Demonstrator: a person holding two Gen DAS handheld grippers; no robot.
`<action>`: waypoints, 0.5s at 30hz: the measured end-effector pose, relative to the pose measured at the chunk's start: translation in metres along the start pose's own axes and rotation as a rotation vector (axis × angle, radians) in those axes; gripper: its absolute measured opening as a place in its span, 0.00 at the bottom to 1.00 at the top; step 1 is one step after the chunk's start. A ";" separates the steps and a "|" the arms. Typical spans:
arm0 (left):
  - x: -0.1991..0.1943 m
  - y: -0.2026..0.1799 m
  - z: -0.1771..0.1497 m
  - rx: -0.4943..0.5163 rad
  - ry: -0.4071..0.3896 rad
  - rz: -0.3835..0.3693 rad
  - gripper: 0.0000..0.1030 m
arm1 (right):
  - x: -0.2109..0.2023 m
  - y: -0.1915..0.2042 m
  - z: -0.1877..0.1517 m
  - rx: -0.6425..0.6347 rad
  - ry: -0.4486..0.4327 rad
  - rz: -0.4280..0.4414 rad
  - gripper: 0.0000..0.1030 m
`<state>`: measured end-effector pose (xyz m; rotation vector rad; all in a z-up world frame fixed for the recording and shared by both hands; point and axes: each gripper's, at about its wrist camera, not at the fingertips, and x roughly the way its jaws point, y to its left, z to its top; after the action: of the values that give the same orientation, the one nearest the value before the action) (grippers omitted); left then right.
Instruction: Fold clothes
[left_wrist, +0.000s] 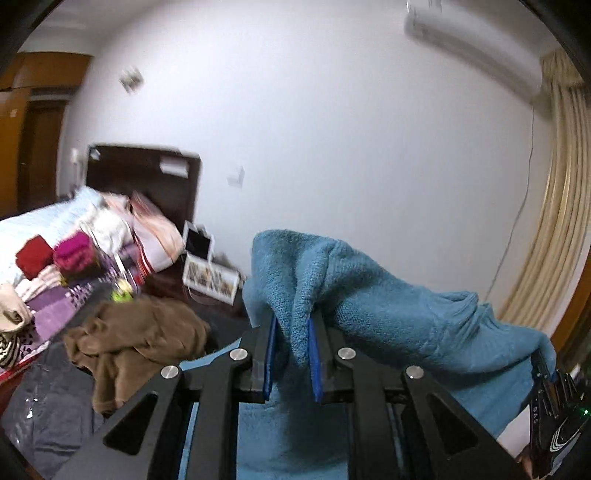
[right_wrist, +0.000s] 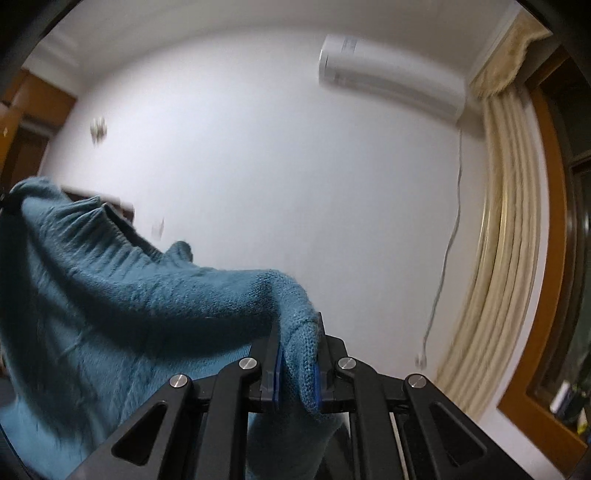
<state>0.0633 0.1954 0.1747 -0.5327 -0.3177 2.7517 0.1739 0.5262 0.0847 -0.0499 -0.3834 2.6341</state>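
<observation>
The left gripper (left_wrist: 291, 332) has its jaws nearly together, clamped on a fold of a blue knit sweater (left_wrist: 388, 306); the cloth bunches up above the blue pads (left_wrist: 271, 354) and hangs down between the black fingers. The right gripper (right_wrist: 297, 354) is likewise closed tight on a thick fold of the sweater (right_wrist: 147, 295), the knit filling the narrow gap between its pads (right_wrist: 317, 384).

The sweater is held up in the air, stretched between the two grippers. Its long axis runs roughly level from one clamp to the other: in the left view it trails off to the right, where the right gripper (left_wrist: 546, 373) pinches its far edge near the frame border; in the right view it runs off to the left and sags below. Which part of the garment each gripper has is hard to tell, though a ribbed band shows near the middle in both views.

Below and left of the left gripper lies a brown garment (left_wrist: 136, 339) on a dark surface. Farther off, a bed (left_wrist: 44, 229) carries folded red and magenta clothes, blurred. Behind is a white wall (right_wrist: 277, 166) with an air conditioner (right_wrist: 391, 88), and a curtain (right_wrist: 509, 240) on the right. The lower sweater is cut off by the frame.
</observation>
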 end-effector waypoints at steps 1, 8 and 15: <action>-0.009 0.003 0.005 -0.010 -0.034 0.003 0.17 | -0.006 -0.003 0.009 0.006 -0.036 0.000 0.12; -0.107 0.003 0.029 -0.031 -0.271 -0.005 0.17 | -0.065 -0.023 0.071 0.061 -0.287 -0.026 0.12; -0.163 -0.012 0.033 0.006 -0.389 -0.056 0.18 | -0.100 -0.037 0.105 0.080 -0.419 -0.081 0.12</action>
<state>0.1971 0.1447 0.2603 0.0200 -0.4064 2.7856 0.2691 0.4840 0.1923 0.5384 -0.4054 2.5651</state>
